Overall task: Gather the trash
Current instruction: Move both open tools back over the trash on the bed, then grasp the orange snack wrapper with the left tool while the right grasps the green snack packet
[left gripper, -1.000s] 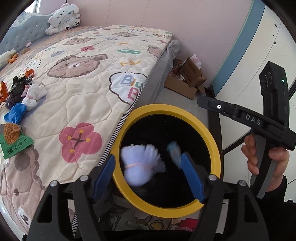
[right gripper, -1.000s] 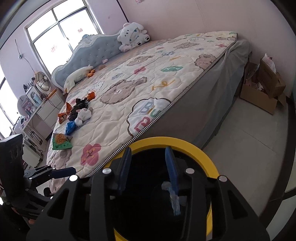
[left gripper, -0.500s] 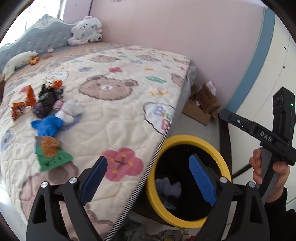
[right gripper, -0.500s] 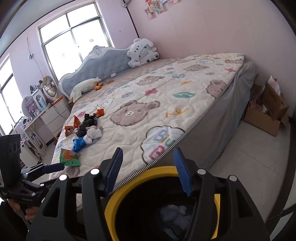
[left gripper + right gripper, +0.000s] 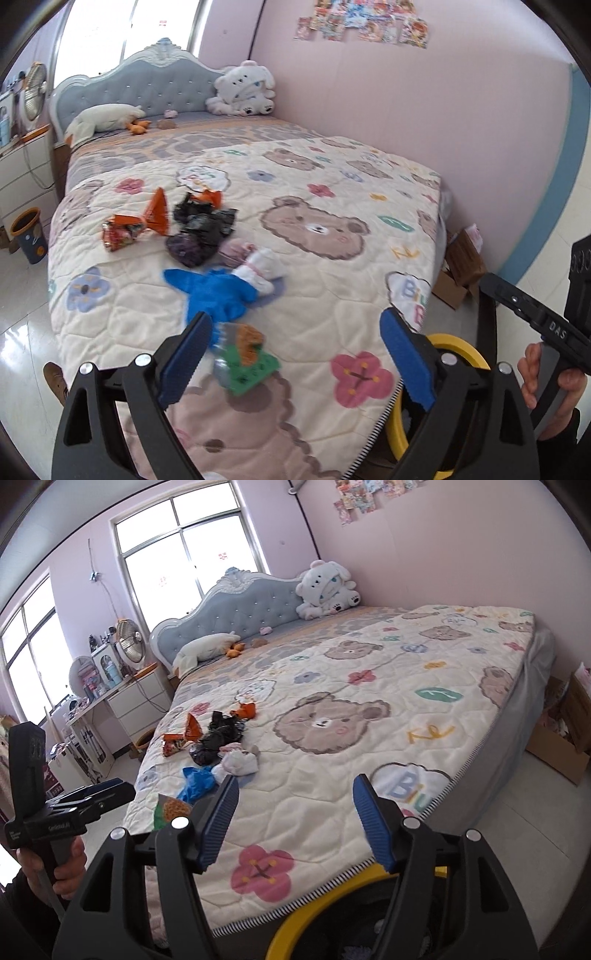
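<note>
Yellow-rimmed bin [image 5: 456,345] sits against the bed's [image 5: 332,280] foot corner. Both the left gripper [image 5: 293,356] and right gripper [image 5: 295,816] gape, released. They have risen from the bin toward litter: green wrapper [image 5: 245,363], blue bag [image 5: 216,291].

We note a cream quilt [image 5: 332,206] printed with brown bears and pink flowers. Trash: blue glove [image 5: 218,291], black bag [image 5: 207,221], orange wrapper [image 5: 157,214]. Bin rim [image 5: 458,341] yellow.

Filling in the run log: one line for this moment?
left gripper: open, empty | right gripper: open, empty | trash pile: on bed | yellow-rimmed bin: beside bed
</note>
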Demonstrator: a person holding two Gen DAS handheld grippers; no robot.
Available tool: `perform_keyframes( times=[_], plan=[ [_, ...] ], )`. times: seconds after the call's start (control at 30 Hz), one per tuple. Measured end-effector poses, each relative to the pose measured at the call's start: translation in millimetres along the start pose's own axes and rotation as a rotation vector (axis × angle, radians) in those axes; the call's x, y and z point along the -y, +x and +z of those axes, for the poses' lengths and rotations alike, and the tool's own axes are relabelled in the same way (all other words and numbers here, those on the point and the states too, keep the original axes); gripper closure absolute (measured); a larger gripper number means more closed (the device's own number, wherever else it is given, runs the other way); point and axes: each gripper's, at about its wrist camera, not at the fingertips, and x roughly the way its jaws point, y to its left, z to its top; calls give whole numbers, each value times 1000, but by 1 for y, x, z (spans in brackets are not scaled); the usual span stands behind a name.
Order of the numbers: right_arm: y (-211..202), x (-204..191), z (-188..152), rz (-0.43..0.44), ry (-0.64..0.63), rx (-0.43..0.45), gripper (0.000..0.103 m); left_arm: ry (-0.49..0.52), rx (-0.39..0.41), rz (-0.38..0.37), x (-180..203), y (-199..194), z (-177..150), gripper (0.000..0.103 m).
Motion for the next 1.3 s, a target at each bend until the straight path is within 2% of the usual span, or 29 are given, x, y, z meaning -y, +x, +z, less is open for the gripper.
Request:
perform_keyframes(
  times=[0.17, 0.5, 0.73, 1.0, 1.3],
  plan=[
    [21, -33, 7, 42, -48, -6, 38, -19, 30, 70, -35, -2, 11, 14],
    [71, -99, 8, 150, -139, -63, 35, -73, 78, 163, -93, 5, 35, 14],
    [109, -134, -7, 201, -201, -150, 33, -96, 101, 246, -131, 22, 49, 14],
    [147, -154, -30, 240, -219, -266, 33, -152, 57, 302, -179, 64, 59, 14],
    [180, -163, -50, 234, -244, -353, 33, -206, -5, 351, -225, 123, 71, 14]
  ],
)
